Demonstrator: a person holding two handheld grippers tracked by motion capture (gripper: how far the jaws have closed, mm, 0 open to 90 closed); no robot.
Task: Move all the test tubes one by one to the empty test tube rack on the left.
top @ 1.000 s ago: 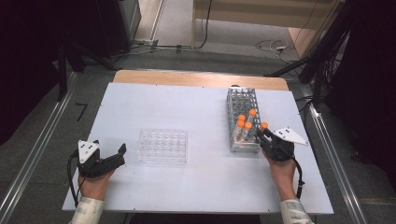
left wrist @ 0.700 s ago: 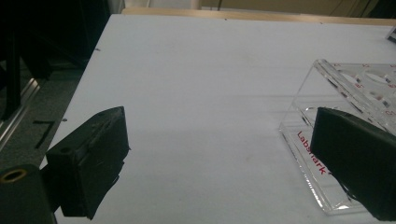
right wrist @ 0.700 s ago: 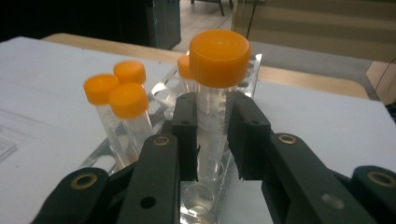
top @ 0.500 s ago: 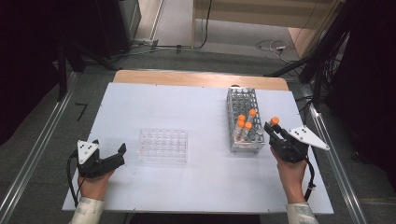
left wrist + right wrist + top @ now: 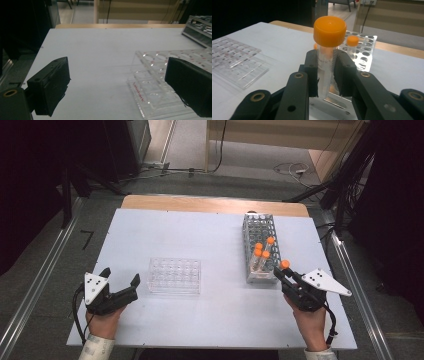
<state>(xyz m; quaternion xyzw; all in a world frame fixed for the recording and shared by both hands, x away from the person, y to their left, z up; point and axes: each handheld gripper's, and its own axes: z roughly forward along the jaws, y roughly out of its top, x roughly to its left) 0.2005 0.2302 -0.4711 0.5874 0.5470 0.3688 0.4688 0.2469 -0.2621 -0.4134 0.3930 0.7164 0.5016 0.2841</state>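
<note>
Since the earlier frames, right gripper has lifted clear of the metal wire tube rack and drawn back toward the table's near right edge, carrying a clear plastic tube with an orange screw cap out of the rack. Left gripper has barely shifted.

High view: right gripper sits just off the rack's near right corner, jaws clamped on the tube, orange cap showing above the tips. Three more orange-capped tubes stand in the rack's near end, just ahead and left of that gripper. Left gripper rests low over the white table, jaws apart and holding nothing; the clear plastic well rack lies just to its right.

Left gripper view: both black pads spread wide, bare table between them. Clear well rack lies ahead and right, partly behind the right pad. Small red lettering runs along its near edge, too blurred to read.

Right gripper view: tube upright between the pads, gripped on its body below the cap. Dark printed text on the tube wall, partly hidden, not legible. Wire rack directly behind; clear well rack off to the left.
</note>
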